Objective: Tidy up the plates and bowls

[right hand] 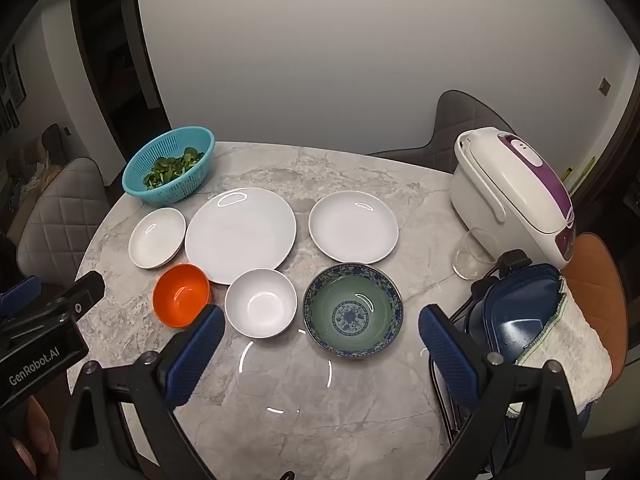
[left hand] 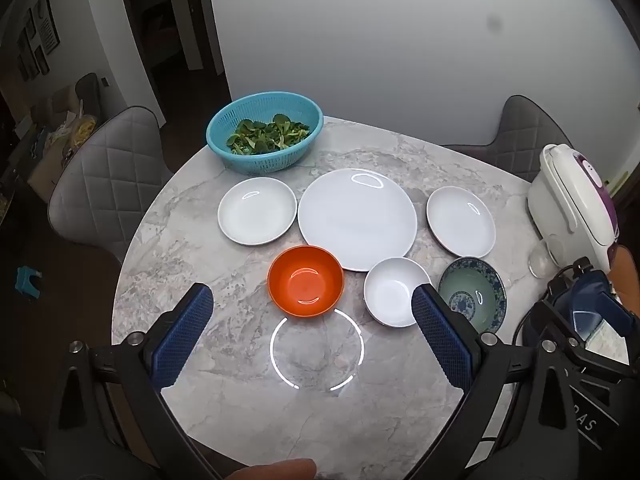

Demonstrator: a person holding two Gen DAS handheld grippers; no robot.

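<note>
A round marble-patterned table (left hand: 208,400) stands against a plain pale wall, with quilted grey chairs drawn up around it. Across its middle lie three white dishes in a row: a small plate (left hand: 257,210) on the left, a large plate (left hand: 357,219) in the centre, another small plate (left hand: 461,216) on the right. Nearer the person sit an orange bowl (left hand: 306,286), a white bowl (left hand: 394,292) and a blue-patterned bowl (right hand: 353,310), each standing alone, nothing stacked yet. A blue colander (left hand: 265,136) of greens, a white rice cooker (right hand: 512,196) and a clear glass (right hand: 472,254) stand off to the sides. Both tools hang above the near edge, tilted down: the left gripper (left hand: 312,320) and the right gripper (right hand: 322,332) each gape wide with nothing between the pads. I would judge the plates and patterned bowl to be glazed ware, stiff, slick and breakable, best pinched at the rim, one pad inside and one under the lip; the orange bowl looks lighter, perhaps plastic. The only clear writing is "GenRobot.AI" on the left tool's body, seen from the right camera.
</note>
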